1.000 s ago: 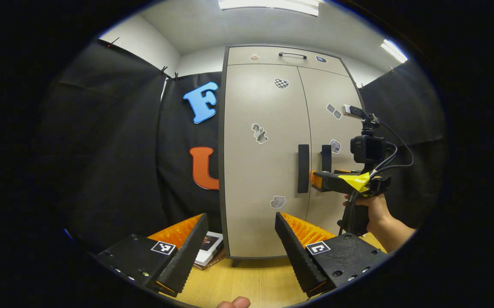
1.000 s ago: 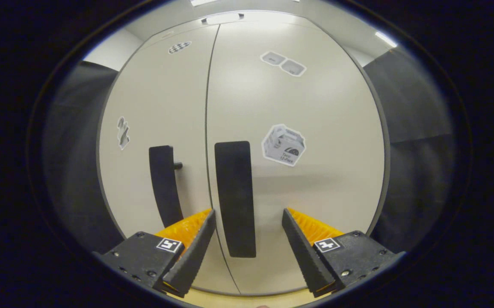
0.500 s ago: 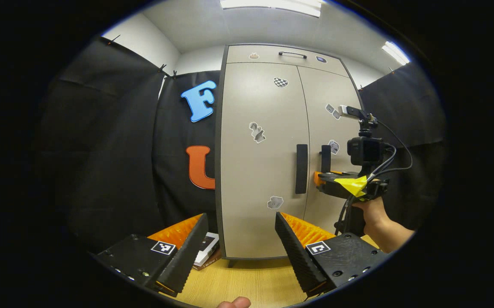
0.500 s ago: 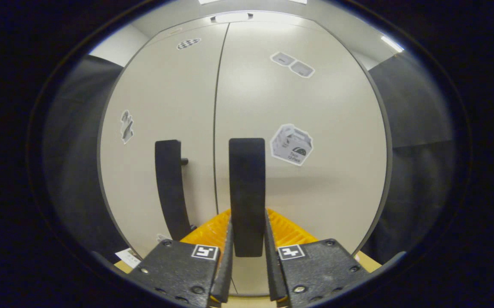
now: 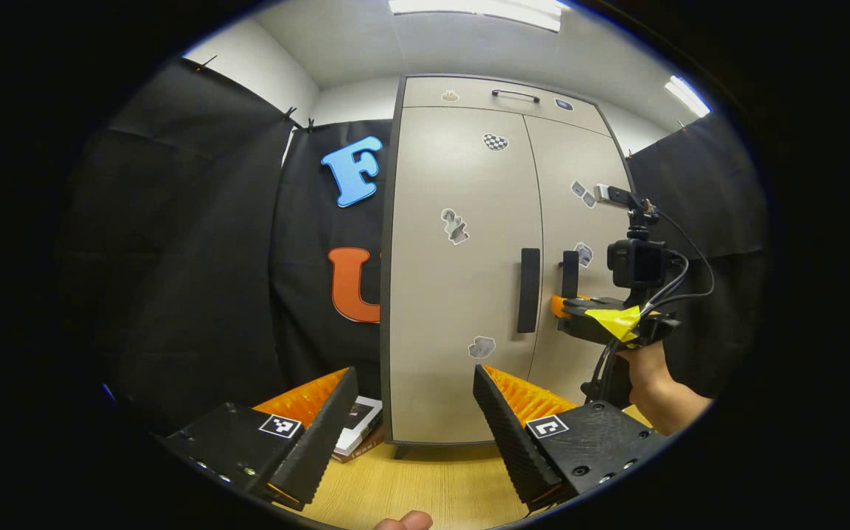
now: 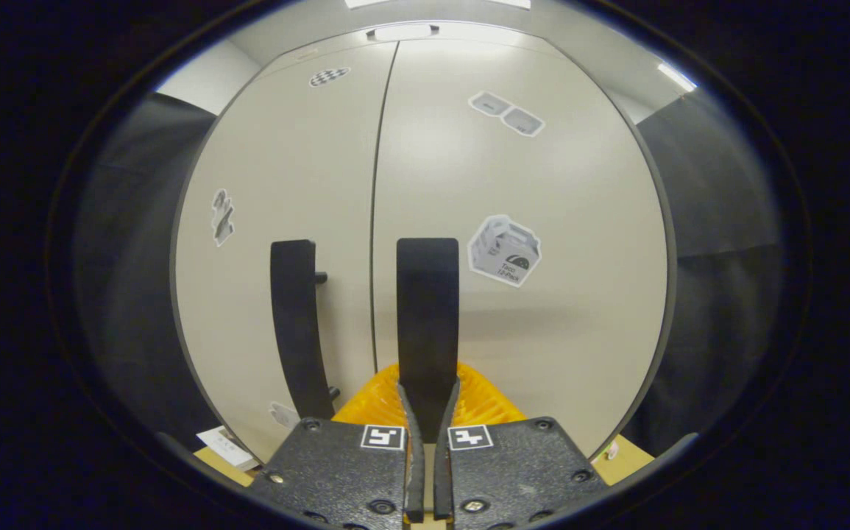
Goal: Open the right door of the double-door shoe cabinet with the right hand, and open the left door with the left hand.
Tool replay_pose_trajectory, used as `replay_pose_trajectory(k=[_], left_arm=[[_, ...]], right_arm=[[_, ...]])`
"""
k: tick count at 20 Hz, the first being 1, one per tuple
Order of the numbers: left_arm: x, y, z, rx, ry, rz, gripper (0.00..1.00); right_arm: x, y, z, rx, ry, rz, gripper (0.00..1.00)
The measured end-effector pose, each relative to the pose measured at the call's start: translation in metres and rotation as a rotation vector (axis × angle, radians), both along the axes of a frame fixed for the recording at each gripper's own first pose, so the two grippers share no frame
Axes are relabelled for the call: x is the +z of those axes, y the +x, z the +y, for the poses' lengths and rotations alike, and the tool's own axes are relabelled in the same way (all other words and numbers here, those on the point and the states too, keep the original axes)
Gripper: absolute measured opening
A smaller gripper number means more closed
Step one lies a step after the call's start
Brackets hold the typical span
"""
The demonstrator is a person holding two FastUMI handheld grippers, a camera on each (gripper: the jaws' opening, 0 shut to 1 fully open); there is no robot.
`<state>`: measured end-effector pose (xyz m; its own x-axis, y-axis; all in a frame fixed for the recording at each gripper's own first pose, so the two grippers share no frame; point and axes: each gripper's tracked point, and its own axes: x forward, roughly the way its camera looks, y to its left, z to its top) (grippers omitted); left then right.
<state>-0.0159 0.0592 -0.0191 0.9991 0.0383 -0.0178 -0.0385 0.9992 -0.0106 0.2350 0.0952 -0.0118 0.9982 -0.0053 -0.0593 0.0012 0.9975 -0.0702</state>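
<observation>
Standing upright at the far end of the wooden desk (image 5: 425,482), the shoe cabinet (image 5: 469,280) has both doors flat and flush, so nothing is open yet. Right door (image 6: 528,309) and left door (image 6: 285,221) meet at a thin seam down the middle, and each has a dark vertical handle just beside that seam.

Right tool (image 6: 425,471) is pinched tight around the lower end of the right door handle (image 6: 427,309); in the right gripper view its two fingers press on either side of the bar with almost no gap left. Left door handle (image 6: 294,316) sits just to the left of it, untouched. From the left gripper view you can see that same tool farther off at the right, held level by a hand (image 5: 642,368) with a camera mounted on top, its nose right up at the handle.

Left tool (image 5: 413,419) is well back from the cabinet, hovering over the desk with its fingers spread wide and nothing between them. It points roughly at the lower part of the left door.

Few stickers are scattered over both doors, including a little box-shaped one (image 6: 504,250) just right of the gripped handle. Top drawer has its own small handle (image 5: 515,94). Some books (image 5: 358,427) lie on the desk by the cabinet's left bottom corner.
</observation>
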Motion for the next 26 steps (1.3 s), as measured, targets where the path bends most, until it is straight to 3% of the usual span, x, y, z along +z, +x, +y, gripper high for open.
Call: replay_pose_trajectory(k=[6, 12, 21, 26], left_arm=[[-0.002, -0.001, -0.004, 0.002, -0.003, 0.005, 0.95], [0.0, -0.014, -0.035, -0.012, -0.002, 0.009, 0.95], [0.003, -0.023, -0.092, -0.016, 0.013, -0.022, 0.95], [0.004, -0.02, -0.118, -0.034, 0.02, -0.037, 0.95]], right_arm=[[0.0, -0.02, 0.002, 0.056, 0.006, 0.019, 0.08], [0.004, -0.073, -0.014, 0.15, 0.017, 0.044, 0.07], [0.011, -0.152, -0.07, 0.215, 0.016, 0.045, 0.08], [0.015, -0.181, -0.113, 0.206, 0.006, 0.04, 0.08]])
